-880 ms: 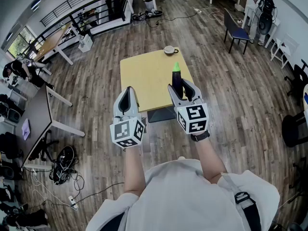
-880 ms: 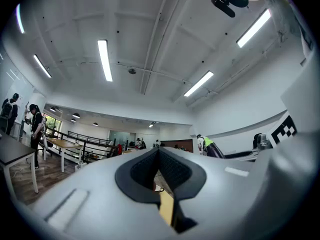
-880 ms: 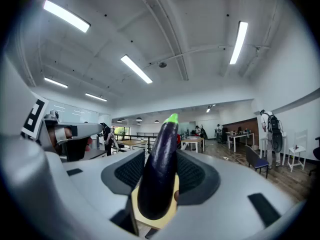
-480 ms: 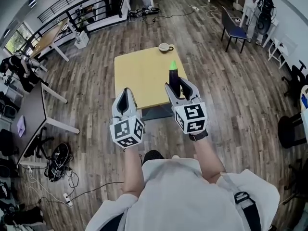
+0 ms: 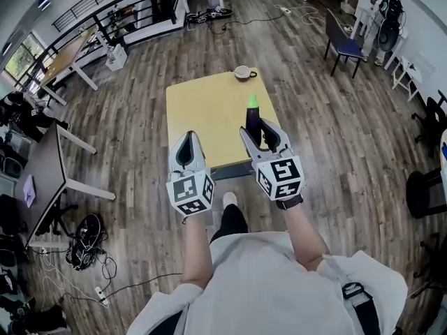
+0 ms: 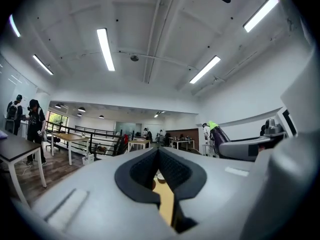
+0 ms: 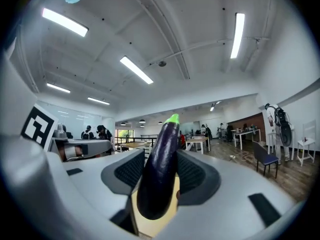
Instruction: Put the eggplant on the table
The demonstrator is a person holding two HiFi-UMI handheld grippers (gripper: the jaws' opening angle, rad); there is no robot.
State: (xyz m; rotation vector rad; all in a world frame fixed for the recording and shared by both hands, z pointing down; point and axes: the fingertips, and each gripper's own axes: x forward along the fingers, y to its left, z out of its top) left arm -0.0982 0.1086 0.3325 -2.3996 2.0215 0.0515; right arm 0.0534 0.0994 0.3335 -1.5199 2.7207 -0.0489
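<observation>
A dark purple eggplant (image 5: 253, 119) with a green tip stands nearly upright between the jaws of my right gripper (image 5: 260, 126), which is shut on it. In the right gripper view the eggplant (image 7: 160, 174) fills the gap of that gripper (image 7: 159, 156), pads pressing both its sides. It hangs above the near right part of the square yellow table (image 5: 202, 107). My left gripper (image 5: 187, 138) is held level beside it at the table's near edge, shut on nothing. In the left gripper view its pads (image 6: 158, 151) meet at the tip.
A white cup (image 5: 244, 72) sits at the table's far edge. A dark blue chair (image 5: 341, 44) stands at the right. A grey desk (image 5: 49, 166) and floor cables (image 5: 87, 236) are at the left. Wooden floor surrounds the table.
Both grippers keep their pose and the eggplant stays gripped. The person's foot has come forward beneath the grippers, and the table sits slightly nearer in view.
</observation>
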